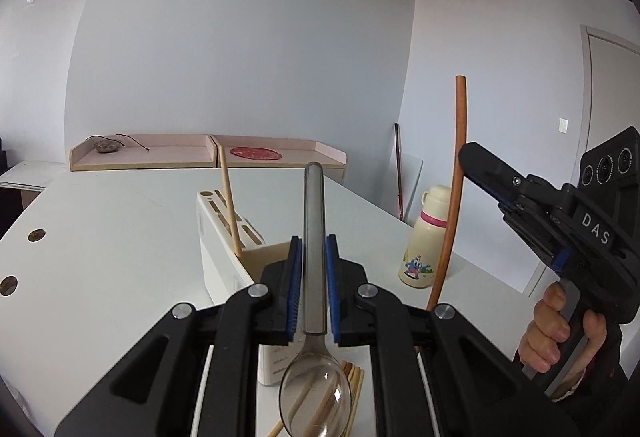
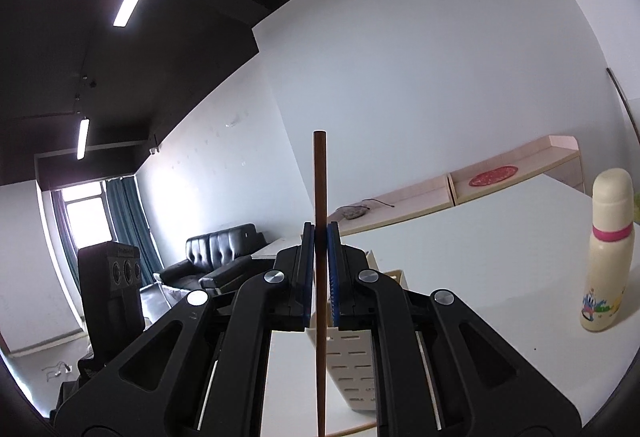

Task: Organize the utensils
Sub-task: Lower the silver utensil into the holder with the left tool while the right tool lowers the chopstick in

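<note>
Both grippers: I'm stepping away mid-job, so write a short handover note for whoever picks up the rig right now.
Left gripper: shut on the handle of a metal spoon, bowl end toward the camera, lifted above the table.
Right gripper: shut on a brown chopstick, held upright in the air.
Holder: white, on the table, with one pale chopstick already standing in it.
More pale chopsticks lie on the table below the spoon.
A cream bottle stands to the right, not part of the job.
Done: one chopstick slotted. Left: slot the spoon, the brown chopstick and the loose ones.
</note>
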### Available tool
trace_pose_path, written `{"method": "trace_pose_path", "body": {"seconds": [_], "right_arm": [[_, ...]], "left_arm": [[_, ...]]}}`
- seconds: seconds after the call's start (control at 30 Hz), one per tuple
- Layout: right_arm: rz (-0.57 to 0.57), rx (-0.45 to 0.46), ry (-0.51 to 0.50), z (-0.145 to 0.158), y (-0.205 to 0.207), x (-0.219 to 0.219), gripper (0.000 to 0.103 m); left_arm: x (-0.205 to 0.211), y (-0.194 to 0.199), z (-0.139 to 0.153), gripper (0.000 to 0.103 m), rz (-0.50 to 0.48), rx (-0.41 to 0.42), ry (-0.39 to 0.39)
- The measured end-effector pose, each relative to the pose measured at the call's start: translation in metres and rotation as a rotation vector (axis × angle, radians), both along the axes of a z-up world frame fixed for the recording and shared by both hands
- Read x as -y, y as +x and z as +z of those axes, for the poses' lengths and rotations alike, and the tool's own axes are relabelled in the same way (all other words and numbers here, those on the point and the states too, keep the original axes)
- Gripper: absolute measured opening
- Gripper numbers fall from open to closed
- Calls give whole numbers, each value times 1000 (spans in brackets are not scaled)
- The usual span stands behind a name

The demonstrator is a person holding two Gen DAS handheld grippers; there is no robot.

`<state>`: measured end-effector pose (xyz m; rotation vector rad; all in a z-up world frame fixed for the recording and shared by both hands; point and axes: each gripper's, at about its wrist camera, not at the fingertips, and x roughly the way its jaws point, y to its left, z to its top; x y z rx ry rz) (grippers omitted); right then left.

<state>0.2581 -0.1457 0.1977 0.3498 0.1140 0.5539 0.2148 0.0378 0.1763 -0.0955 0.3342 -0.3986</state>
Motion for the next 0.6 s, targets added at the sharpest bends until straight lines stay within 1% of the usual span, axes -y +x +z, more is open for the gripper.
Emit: {"method": "trace_pose_path", "body": {"seconds": [0.1,0.3,0.43,0.6], "right_arm": [[-2,29,-21,14,10,-3,6],[-27,69,-50,40,31,-10,6],[-39,81,-25,50,41,-7,6],[-63,102,3,55,53,-6,6]], "left_arm": [[-4,8,10,11,25,5,-20],[-2,27,26,11,66,51,-44],[3,43,30,12,81,79,-67],[5,62,26,11,104,83,-92]]}}
